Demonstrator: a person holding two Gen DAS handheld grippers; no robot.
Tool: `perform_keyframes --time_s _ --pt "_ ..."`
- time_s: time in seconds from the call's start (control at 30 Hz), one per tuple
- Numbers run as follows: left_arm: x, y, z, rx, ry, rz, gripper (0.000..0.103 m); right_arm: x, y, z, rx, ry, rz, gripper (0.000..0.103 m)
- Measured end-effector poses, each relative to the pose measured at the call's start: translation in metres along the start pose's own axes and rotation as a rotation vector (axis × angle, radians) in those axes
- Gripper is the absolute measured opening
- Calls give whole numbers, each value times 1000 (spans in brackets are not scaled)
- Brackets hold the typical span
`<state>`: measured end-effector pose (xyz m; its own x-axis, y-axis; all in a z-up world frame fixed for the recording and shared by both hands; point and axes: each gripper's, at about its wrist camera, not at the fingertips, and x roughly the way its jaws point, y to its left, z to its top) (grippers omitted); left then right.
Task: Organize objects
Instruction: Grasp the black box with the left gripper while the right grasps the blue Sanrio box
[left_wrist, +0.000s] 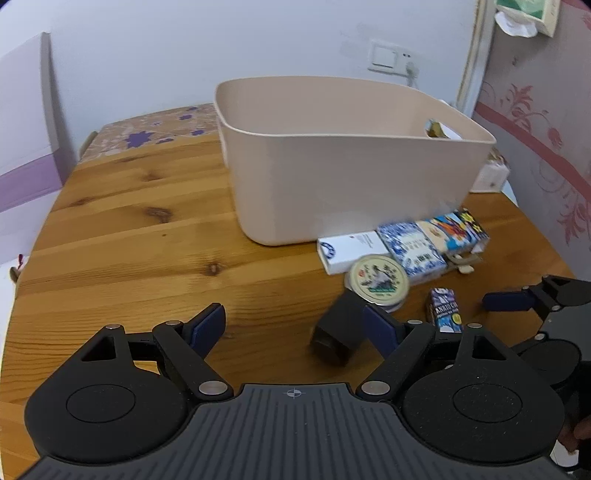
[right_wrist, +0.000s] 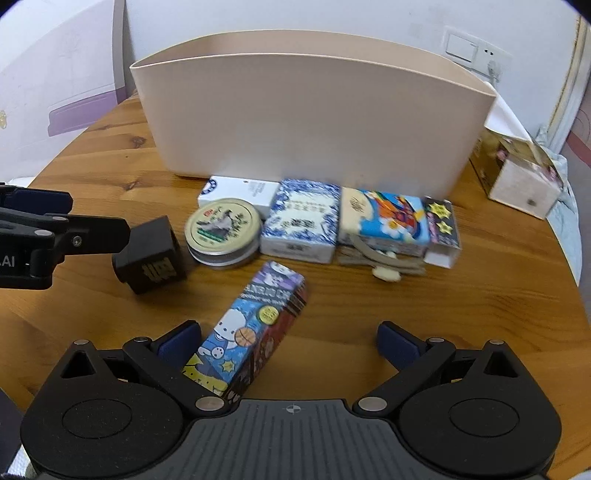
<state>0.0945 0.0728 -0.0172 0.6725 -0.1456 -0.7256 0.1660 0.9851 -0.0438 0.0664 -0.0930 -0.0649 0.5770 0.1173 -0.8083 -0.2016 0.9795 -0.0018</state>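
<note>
Wooden table (right_wrist: 461, 295) with a beige storage bin (right_wrist: 310, 114) standing toward its far side. A row of small items lies along the bin's near wall: a white box (right_wrist: 240, 190), a blue-and-white patterned box (right_wrist: 301, 221), a cartoon-printed box (right_wrist: 388, 218) and a dark starred box (right_wrist: 441, 225), the last three side by side and touching. A round tin (right_wrist: 222, 230) rests just in front of the white box, and a black cube-shaped object (right_wrist: 153, 256) sits left of the tin. My right gripper (right_wrist: 288, 341) has its jaws spread wide and grasps nothing; a tall cartoon carton (right_wrist: 255, 325) lies on its side between them, close against my left finger (right_wrist: 179, 341) and well apart from the other. My left gripper (left_wrist: 295, 326) is likewise spread apart and empty, held low over the table, with the black object (left_wrist: 338, 332) just ahead of its right finger (left_wrist: 380, 326). A gold-and-white box (right_wrist: 517, 173) stands to the right of the bin.
</note>
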Motion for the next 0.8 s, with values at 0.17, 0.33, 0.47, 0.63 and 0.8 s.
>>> perform_keyframes --time_s 0.17,0.33,0.47,0.63,0.8 --pt "7 -8 0 21 22 -19 83 -5 -3 -6 -6 3 4 103" --pt "18 -16 -1 43 58 -54 83 -8 -10 -8 -2 -2 2 103" --pt "30 -23 -5 63 90 -73 80 -10 -15 -9 -5 -13 6 99" --pt "39 -25 -8 48 94 -67 65 -11 -17 -11 -18 -39 24 89" --pt "40 -29 -7 60 86 -68 53 -13 -23 -9 1 -61 11 63"
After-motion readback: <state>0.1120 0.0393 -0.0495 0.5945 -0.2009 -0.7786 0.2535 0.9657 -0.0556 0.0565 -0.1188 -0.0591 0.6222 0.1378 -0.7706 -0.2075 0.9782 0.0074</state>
